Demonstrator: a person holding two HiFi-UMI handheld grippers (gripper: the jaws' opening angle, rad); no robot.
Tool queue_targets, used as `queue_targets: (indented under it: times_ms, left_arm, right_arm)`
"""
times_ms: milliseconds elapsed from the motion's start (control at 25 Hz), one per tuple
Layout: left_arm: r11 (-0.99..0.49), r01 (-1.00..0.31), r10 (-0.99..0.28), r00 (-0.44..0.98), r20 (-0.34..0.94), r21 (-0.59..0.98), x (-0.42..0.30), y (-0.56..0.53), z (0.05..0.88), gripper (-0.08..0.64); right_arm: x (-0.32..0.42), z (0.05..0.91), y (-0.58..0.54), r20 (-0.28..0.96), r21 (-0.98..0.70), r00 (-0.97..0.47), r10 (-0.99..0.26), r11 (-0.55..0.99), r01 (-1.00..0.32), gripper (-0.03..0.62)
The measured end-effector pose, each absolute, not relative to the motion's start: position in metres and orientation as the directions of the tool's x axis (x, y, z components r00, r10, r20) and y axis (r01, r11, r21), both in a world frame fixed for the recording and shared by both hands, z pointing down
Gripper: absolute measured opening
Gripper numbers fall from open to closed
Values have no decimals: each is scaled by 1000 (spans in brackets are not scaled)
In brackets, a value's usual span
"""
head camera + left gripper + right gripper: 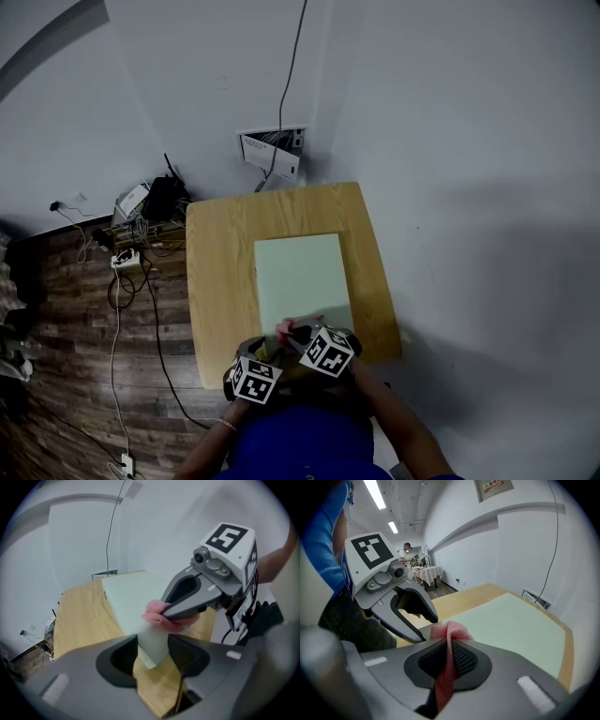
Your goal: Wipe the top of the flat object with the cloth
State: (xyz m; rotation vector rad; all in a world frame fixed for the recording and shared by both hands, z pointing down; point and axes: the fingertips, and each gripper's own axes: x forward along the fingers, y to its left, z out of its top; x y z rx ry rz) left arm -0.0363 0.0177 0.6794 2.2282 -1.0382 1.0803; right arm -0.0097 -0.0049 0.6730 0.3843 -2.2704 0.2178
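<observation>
A pale green flat board (302,277) lies on a small wooden table (220,281). My right gripper (449,656) is shut on a pink cloth (446,634), and the cloth runs down between its pads. In the left gripper view the same cloth (159,617) hangs just above the board's near corner (152,644). My left gripper (153,656) is open, and that corner sits between its jaws. In the head view both grippers are close together at the table's near edge, the left gripper (267,354) beside the right gripper (292,330).
A wall stands close behind and to the right of the table. An open wall box (272,150) with a cable sits above the far edge. A router, a power strip (127,260) and loose cables lie on the wooden floor at the left.
</observation>
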Motion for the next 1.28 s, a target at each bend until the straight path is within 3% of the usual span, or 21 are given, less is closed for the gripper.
queue_targets:
  times_ms: [1280]
  left_arm:
    - [-613, -787, -428, 407, 807, 72, -34, 17, 680, 204]
  right_arm:
    - [93, 677, -3, 797, -70, -553, -242, 873, -482, 17]
